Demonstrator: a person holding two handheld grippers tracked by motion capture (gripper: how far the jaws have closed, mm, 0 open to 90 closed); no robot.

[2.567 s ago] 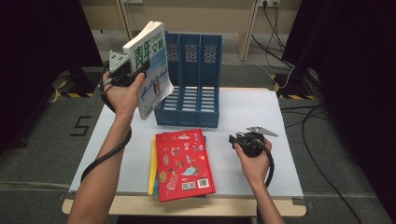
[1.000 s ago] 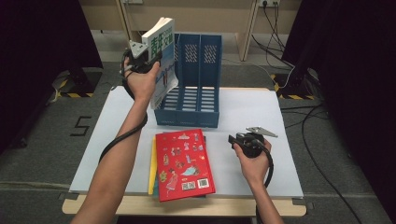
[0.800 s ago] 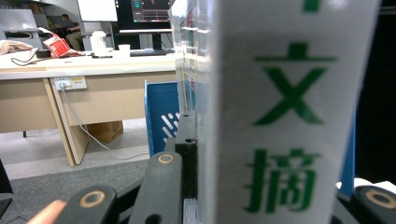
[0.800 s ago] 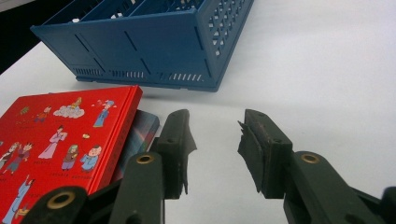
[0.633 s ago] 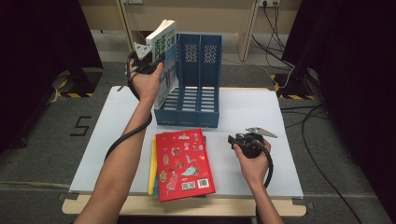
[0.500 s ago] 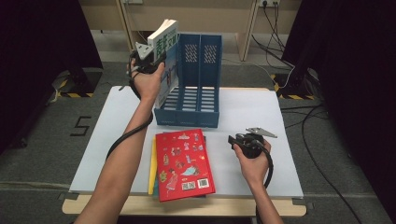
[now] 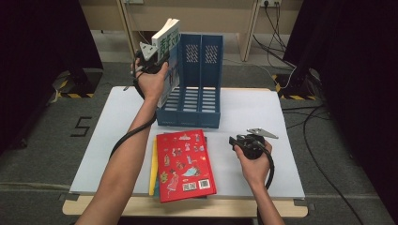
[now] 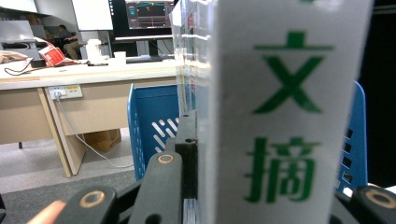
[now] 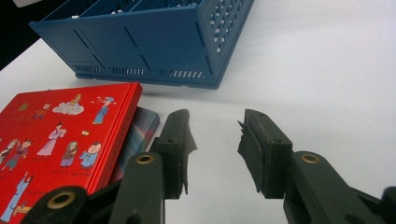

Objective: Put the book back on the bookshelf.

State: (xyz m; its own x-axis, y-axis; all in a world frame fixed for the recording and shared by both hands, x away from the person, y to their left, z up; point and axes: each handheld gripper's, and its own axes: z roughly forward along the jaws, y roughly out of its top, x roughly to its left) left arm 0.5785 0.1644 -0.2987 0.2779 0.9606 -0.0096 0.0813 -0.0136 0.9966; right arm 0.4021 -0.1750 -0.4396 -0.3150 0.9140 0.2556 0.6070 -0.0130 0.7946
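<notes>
my left claw [image 7: 157, 58], clamped on the green-lettered book [image 7: 168, 44], has carried it to the blue file rack's [image 7: 197, 89] ten o'clock slot; insertion looks next. right claw [image 9: 215, 149] rests agape.

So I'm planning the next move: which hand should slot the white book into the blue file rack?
Left. Its tongs already clamp the white book above the blue file rack; the right tongs rest open on the table.
</notes>
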